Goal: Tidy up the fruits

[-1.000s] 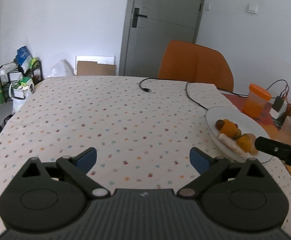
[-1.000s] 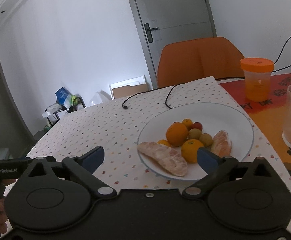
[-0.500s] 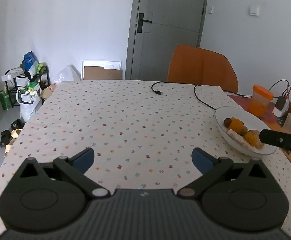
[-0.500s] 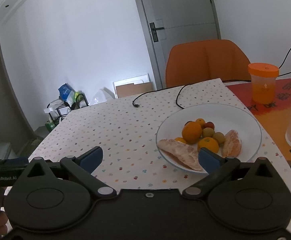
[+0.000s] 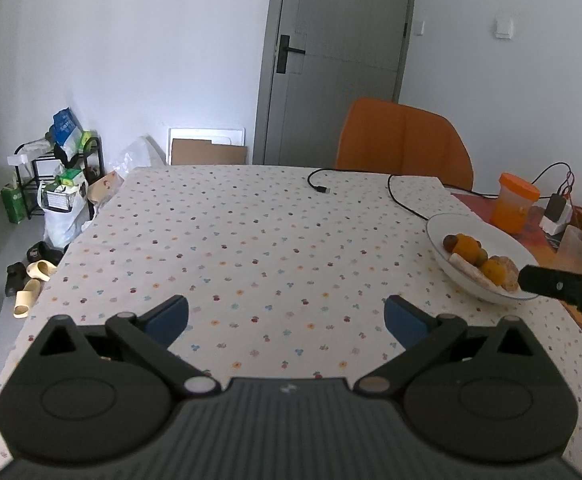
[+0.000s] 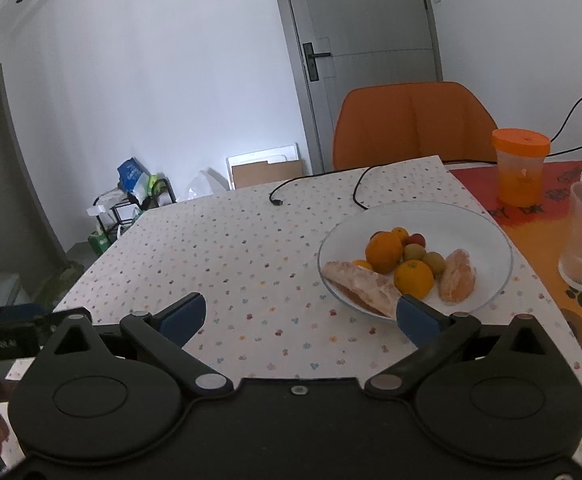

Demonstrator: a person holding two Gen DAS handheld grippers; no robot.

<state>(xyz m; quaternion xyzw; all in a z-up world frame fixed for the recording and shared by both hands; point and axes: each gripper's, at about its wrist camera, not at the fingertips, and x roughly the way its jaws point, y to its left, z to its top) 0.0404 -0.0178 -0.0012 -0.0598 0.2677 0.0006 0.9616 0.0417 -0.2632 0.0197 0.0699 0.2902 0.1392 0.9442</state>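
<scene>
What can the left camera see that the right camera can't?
Only the left wrist view shows the shoes and slippers on the floor, and the right gripper's black tip poking in beside the plate.

Only the right wrist view shows the peeled citrus pieces clearly, the small red fruit, and part of the left gripper at the left edge.

Both show the white plate of fruit, the oranges, the orange-lidded jar, the orange chair, the black cable and the dotted tablecloth.
</scene>
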